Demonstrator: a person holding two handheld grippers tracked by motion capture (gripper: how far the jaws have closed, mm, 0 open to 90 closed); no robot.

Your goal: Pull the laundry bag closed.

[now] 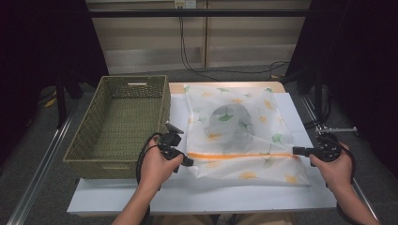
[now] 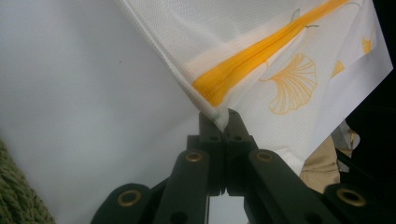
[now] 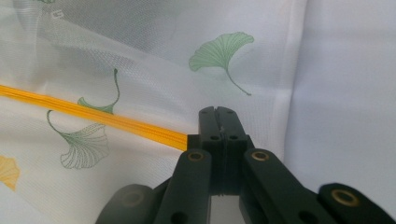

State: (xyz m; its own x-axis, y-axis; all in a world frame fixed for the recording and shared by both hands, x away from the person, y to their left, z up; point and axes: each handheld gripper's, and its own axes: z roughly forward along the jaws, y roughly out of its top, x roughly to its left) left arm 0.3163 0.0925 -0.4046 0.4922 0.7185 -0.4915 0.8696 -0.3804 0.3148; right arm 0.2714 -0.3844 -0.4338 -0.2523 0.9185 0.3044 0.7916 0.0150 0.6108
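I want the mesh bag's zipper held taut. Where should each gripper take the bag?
Grip the mesh bag at the two ends of its orange zipper, each gripper coming in level from its own side. The left gripper already pinches the fabric corner there; the right gripper is shut at the opposite end.

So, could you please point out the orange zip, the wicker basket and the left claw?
orange zip (image 1: pixel 239 154): high view, middle of its length.
wicker basket (image 1: pixel 164 108): high view, right wall.
left claw (image 2: pixel 220 122): left gripper view, tips pinching the bag's corner.
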